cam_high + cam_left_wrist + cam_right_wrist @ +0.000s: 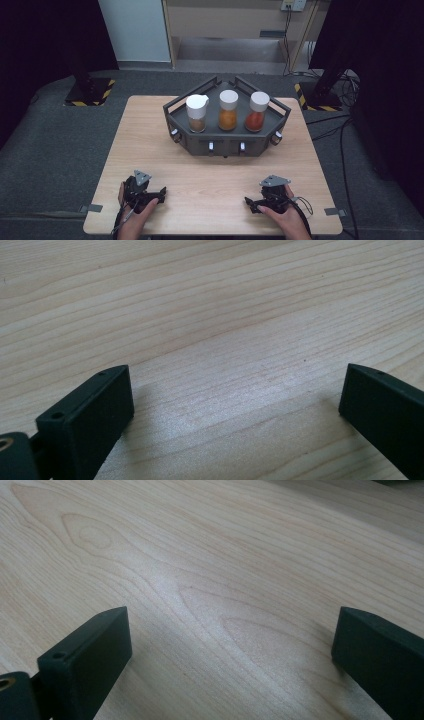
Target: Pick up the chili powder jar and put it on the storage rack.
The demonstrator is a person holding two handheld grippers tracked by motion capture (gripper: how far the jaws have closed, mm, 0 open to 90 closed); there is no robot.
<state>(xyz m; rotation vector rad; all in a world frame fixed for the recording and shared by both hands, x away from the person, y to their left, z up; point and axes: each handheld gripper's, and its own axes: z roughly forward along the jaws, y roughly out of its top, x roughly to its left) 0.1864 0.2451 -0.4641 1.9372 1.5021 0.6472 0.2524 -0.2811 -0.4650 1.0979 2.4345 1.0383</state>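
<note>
Both grippers rest low near the table's front edge, left gripper (pixel 161 192) and right gripper (pixel 248 202) spread wide, empty. Three white-capped spice jars (pixel 228 110) stand upright in dark grey angular rack (pixel 225 145), well apart ahead. Best approach: level, centred on one jar.

Your three jars (pixel 227 111): white lids, upright, side by side in dark rack (pixel 200 146) at table's far middle. Contents brown, orange, red, left to right.
</note>
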